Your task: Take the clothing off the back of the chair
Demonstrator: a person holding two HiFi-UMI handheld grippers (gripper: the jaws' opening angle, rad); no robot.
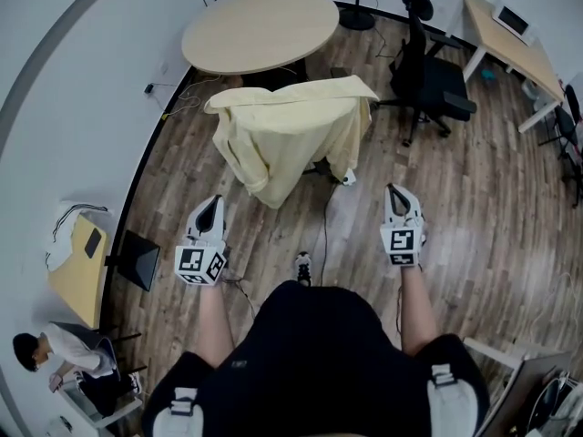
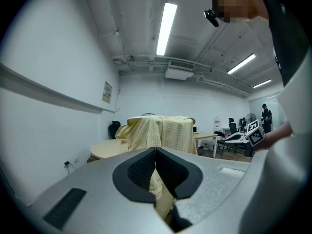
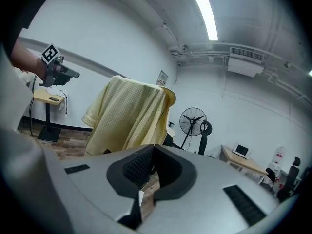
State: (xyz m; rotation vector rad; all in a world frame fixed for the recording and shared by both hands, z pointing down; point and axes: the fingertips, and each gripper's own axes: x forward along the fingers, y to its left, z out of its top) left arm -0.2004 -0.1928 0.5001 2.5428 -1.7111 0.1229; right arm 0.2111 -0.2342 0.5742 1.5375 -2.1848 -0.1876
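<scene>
Found the clothing [image 1: 287,130], pale yellow, draped over the back of the chair [image 1: 321,167] and hiding nearly all of it, on the wood floor [image 1: 474,208] just in front of the round desk [image 1: 260,25]. Noted its top fold running left to right across the head view, the rest hanging down toward the floor on the near side.

Checked the left claw [image 1: 211,203]: closed pad to pad, holding nothing. Checked the right claw [image 1: 393,191]: likewise closed and empty in its own view. Placed both short of the clothing and well apart from it, bare floor between.

Located the clothing ahead of and between the two: left claw in line with its left edge, right claw just outside its right edge. Judged the left nearer, given the low hem on that side. Judged opening of the jaws necessary before any grip at the top fold.
</scene>
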